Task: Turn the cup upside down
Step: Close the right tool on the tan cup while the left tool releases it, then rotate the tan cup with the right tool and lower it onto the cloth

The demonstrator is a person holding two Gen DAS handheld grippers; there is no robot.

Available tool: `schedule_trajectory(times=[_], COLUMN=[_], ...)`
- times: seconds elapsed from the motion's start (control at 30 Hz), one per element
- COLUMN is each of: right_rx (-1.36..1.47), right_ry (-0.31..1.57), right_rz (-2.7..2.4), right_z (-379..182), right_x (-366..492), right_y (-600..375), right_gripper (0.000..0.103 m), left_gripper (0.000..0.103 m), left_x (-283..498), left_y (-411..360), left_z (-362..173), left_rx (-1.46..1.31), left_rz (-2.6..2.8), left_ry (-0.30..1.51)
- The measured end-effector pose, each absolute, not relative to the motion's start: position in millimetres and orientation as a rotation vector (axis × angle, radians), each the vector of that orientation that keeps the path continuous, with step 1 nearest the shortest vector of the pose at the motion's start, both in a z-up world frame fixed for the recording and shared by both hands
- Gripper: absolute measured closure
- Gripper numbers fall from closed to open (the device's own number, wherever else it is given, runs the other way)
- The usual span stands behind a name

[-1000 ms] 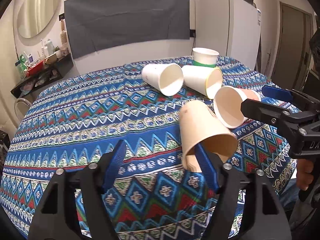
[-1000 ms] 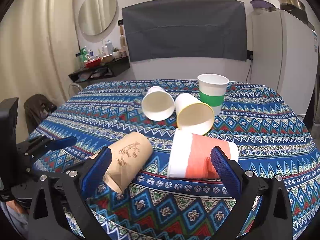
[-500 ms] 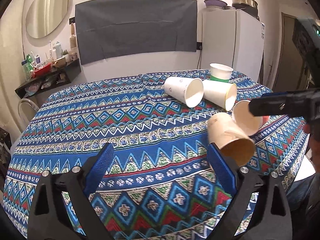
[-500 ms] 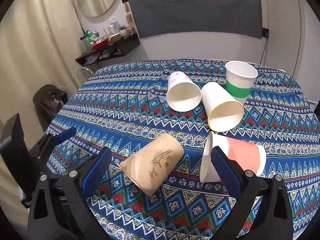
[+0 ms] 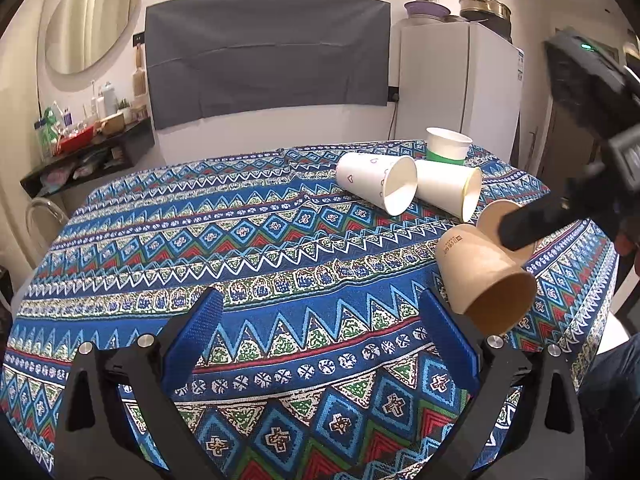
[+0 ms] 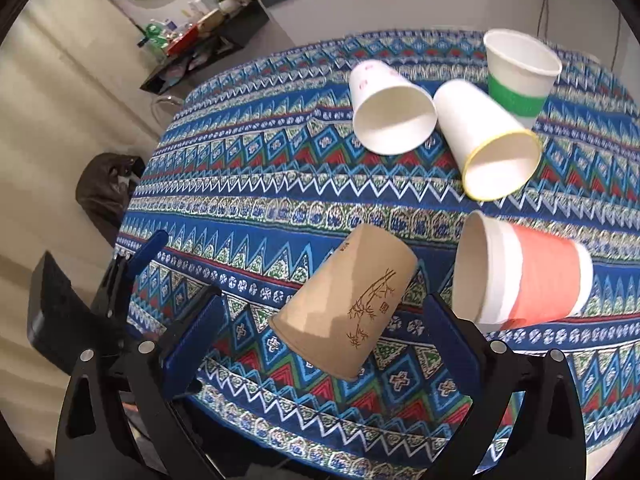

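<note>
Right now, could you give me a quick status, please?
Both tools open, empty. Brown cup on its side, unflipped, between right tool fingers. Red cup lying close beside.

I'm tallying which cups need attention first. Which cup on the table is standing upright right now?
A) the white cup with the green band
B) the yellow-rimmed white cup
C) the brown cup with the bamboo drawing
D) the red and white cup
A: the white cup with the green band stands mouth up, while the other four cups lie on their sides.
</note>
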State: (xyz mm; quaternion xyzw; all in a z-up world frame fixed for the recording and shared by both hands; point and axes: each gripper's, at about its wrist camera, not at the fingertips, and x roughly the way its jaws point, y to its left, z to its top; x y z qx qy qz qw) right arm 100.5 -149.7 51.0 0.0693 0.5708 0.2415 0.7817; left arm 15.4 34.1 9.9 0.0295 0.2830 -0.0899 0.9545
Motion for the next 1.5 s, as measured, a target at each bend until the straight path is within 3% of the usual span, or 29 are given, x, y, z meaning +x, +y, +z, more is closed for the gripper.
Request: schedule_trajectory(times=[0.37,0.43,0.47,0.67,0.87,1.27,1.5], right_rx=[0.325,0.337,0.353,0.459,0.410,0.071,-0.119], right_ry=[1.404,1.419,1.439,1.467,1.310,0.788,0.701], right_rz=[0.525,0.532,0.534,0.593,0.618,0.470,0.390], right_z=[12.0,8.3,5.0,-5.8,21.0,52.3,42.8], right_x=[128.7,132.1,134.3,140.5,140.9,143.9,140.1], right_y=[-147.7,-146.9,-147.9,-152.9,-148.2,-114.6,-97.8], right_gripper=[0.009,0.025,0.045,0.048,0.048,0.048,0.048], left_gripper=[0.006,0.006,0.006,0.006,0.006,0.006,0.006], left_x=[16.2,16.2,16.3,16.1,15.4,14.6,15.5], left_y=[29.9,31.0,31.5,32.1,32.0,42.6,42.5], left_z=[5.4,5.4,5.4,5.2,5.9,7.0,7.0], left_rx=[0.067,0.060,0.057,0.059,0.061,-0.001,-0.011], left_rz=[-0.217,-0.223,-0.224,-0.222,-0.224,-0.235,-0.239], left_ry=[0.590,0.590,0.590,0.592,0.588,0.579,0.578])
